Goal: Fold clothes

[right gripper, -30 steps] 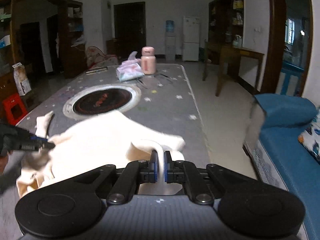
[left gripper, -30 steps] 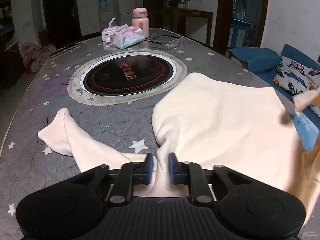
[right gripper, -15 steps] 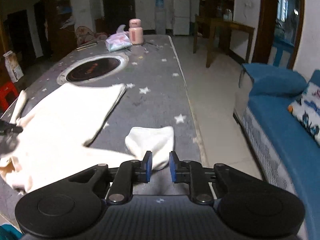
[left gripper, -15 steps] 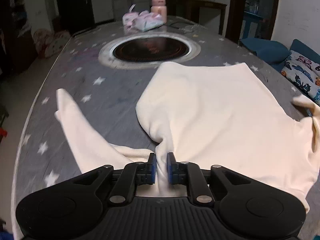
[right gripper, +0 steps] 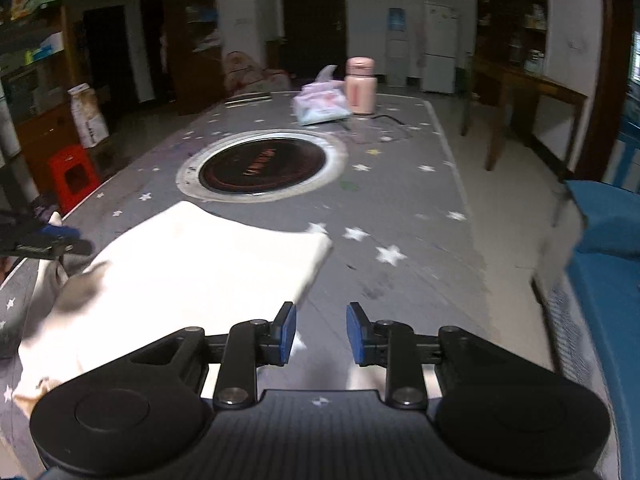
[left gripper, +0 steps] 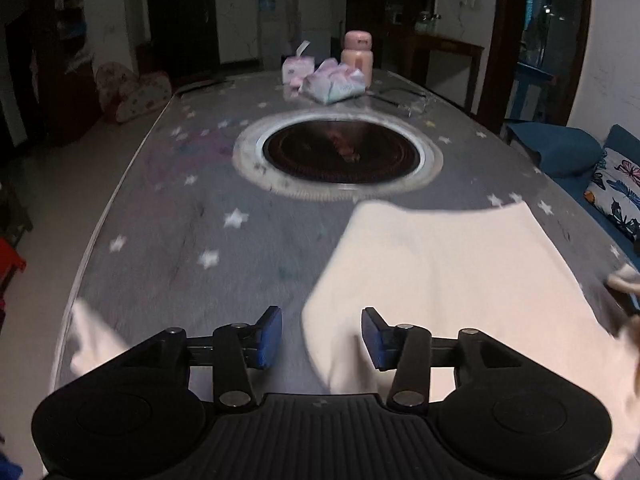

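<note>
A cream garment (left gripper: 448, 280) lies spread flat on the grey star-patterned table (left gripper: 208, 184), with one sleeve (left gripper: 88, 340) trailing at the near left edge. My left gripper (left gripper: 322, 336) hovers over the garment's near left edge. Its jaws are opening: cloth lies below the gap, but the blue pads (left gripper: 272, 334) do not press on it. In the right wrist view the garment (right gripper: 200, 272) fills the left. My right gripper (right gripper: 321, 334) is beside the garment's right corner, its jaws opening with only table between them. The left gripper (right gripper: 48, 240) shows at that view's left edge.
A round black cooktop (left gripper: 340, 156) is set into the table's middle. Tissue packs (left gripper: 336, 84), a pink bottle (left gripper: 357, 56) and glasses stand at the far end. A blue sofa (left gripper: 560, 152) runs along the right side, and a red stool (right gripper: 74, 176) stands on the left floor.
Both grippers were shut on folds of the garment and have let go, their jaws now apart. Both have moved, and the garment has settled flat on the table.
</note>
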Demonstrator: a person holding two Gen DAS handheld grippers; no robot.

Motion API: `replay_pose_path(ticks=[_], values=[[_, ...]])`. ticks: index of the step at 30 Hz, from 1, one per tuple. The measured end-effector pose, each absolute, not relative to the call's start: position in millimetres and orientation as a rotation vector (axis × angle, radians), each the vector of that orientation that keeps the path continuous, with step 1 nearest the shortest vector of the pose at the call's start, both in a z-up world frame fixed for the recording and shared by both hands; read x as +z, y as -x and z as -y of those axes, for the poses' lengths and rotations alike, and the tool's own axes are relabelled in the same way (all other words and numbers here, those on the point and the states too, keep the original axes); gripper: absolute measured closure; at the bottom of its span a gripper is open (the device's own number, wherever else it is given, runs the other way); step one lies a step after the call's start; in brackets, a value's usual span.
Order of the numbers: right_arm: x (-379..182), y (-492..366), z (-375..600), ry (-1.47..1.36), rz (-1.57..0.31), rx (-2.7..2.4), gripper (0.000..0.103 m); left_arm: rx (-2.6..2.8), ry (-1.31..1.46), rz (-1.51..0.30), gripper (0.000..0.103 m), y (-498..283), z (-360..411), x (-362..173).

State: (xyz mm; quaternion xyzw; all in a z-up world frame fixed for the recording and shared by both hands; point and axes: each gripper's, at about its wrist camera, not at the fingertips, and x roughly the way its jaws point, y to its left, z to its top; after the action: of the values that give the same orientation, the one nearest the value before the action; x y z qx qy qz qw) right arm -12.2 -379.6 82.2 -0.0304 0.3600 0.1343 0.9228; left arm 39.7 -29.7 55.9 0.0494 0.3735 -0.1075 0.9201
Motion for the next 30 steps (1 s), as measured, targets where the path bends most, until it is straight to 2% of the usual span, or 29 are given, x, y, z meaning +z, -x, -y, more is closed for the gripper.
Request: replay_pose_path(ticks=[7, 9, 10, 11, 13, 21, 25, 30], values=[[61, -36, 353, 0.063, -0.781, 0.330, 0.076, -0.219, -0.201, -0.766, 0.055, -74, 52, 35], [56, -46, 351, 0.056, -0.787, 0.332, 0.076, -0.246, -0.183, -0.780, 0.066, -80, 53, 32], [53, -50, 351, 0.050, -0.790, 0.333, 0.076, -0.260, -0.175, -0.787, 0.081, -82, 53, 30], [50, -54, 350, 0.044, -0.792, 0.333, 0.076, -0.268, -0.178, -0.780, 0.091, -82, 54, 29], [45, -63, 349, 0.033, -0.799, 0.336, 0.076, -0.274, -0.194, -0.752, 0.097, -79, 58, 29], [34, -74, 342, 0.039, -0.817, 0.349, 0.076, -0.460, -0.271, -0.619, 0.098, -31, 90, 52], [33, -76, 345, 0.032, -0.818, 0.335, 0.075, -0.645, -0.341, -0.632, 0.098, 0, 111, 43], [33, -77, 348, 0.030, -0.818, 0.323, 0.075, -0.751, -0.387, -0.654, 0.093, 19, 127, 33]])
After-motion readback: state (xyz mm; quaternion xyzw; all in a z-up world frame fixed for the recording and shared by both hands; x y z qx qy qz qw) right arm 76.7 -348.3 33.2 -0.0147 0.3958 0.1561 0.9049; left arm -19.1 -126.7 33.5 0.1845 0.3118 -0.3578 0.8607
